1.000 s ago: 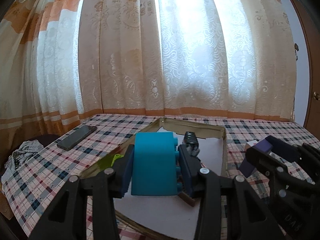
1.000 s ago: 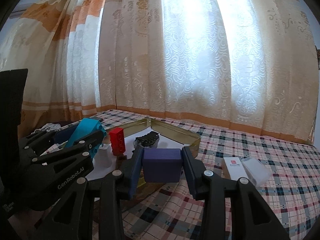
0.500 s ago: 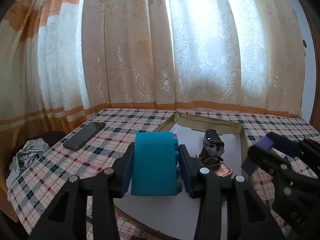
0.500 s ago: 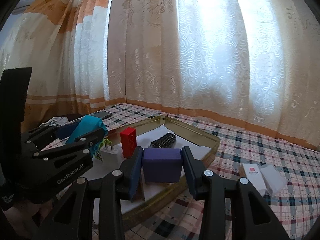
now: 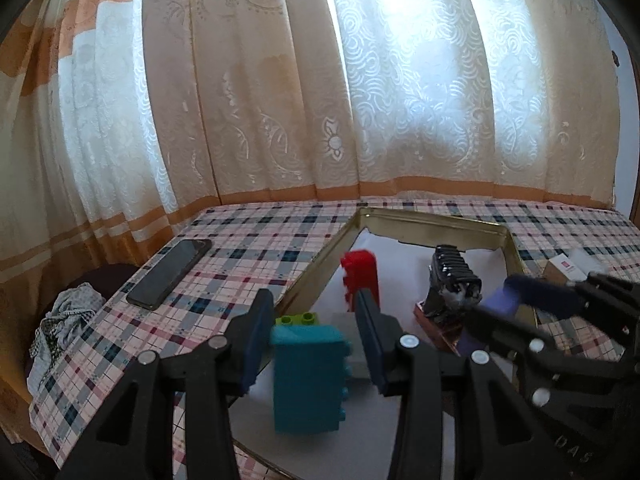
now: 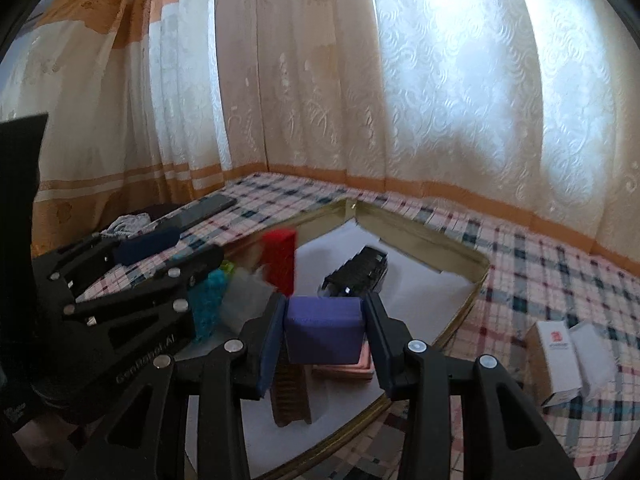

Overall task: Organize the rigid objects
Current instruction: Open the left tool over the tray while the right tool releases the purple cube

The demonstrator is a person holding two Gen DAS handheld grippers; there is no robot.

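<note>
A: So, what does each claw hold?

B: The left claw (image 5: 312,312) pinches a teal block (image 5: 308,380), smooth hard plastic with round studs down one side. It sits low between the pads, over the near end of a tray (image 5: 432,226). The right claw (image 6: 324,312) is clamped on a purple block (image 6: 324,328), a matte, plain-sided cuboid held over the tray's near edge.

A: Describe the tray.

B: It is a shallow rectangle of gold-coloured metal with shiny walls, lined with white paper. It rests on a counter (image 5: 256,256) covered by a checked cloth in pink, white and dark blue.

A: What lies inside?

B: A red studded brick (image 5: 362,276) stands upright. A small green brick (image 5: 296,319) sits just beyond the teal one. There is also a black ribbed object (image 5: 454,276) with glossy ridges, resting on a flat copper-pink box (image 5: 440,328).

A: Does one camera show more than the other?

B: Yes. Only the right wrist view shows a brown ridged strip (image 6: 290,392) under the purple block, a frosted whitish block (image 6: 248,300) beside the red brick, and the full shape of two small white cartons (image 6: 556,360) on the cloth, well outside the tray. The left wrist view gives the clearest look at a dark phone (image 5: 170,274) lying flat on the cloth and a crumpled rag (image 5: 64,320) past the counter's edge. Lace-patterned curtains (image 5: 280,100) fill the background in both.
</note>
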